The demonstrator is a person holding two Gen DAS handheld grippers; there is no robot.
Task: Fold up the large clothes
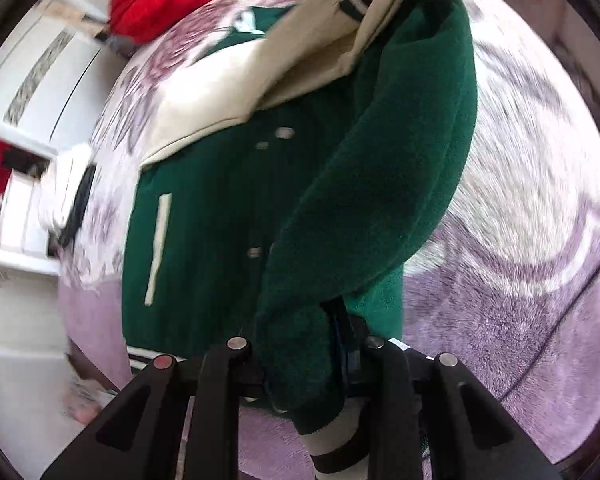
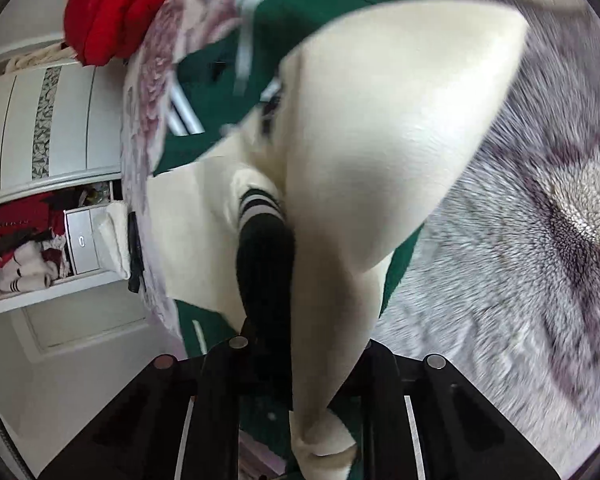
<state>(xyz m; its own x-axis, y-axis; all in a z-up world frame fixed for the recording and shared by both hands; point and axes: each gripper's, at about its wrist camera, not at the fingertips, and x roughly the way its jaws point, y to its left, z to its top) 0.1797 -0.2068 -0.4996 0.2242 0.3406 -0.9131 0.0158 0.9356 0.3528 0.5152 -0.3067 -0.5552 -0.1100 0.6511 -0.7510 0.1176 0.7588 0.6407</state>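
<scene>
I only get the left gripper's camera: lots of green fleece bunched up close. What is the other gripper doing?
Observer: The right gripper is pinching a cream sleeve of the same green jacket.
Operator: Is the sleeve flat on the bed?
Observer: No, it rises in a big fold off the patterned blanket.
Operator: Anything else in view over there?
Observer: A black cuff with white stripes hangs beside that fold, and an open shelf of clothes stands at the left.
</scene>
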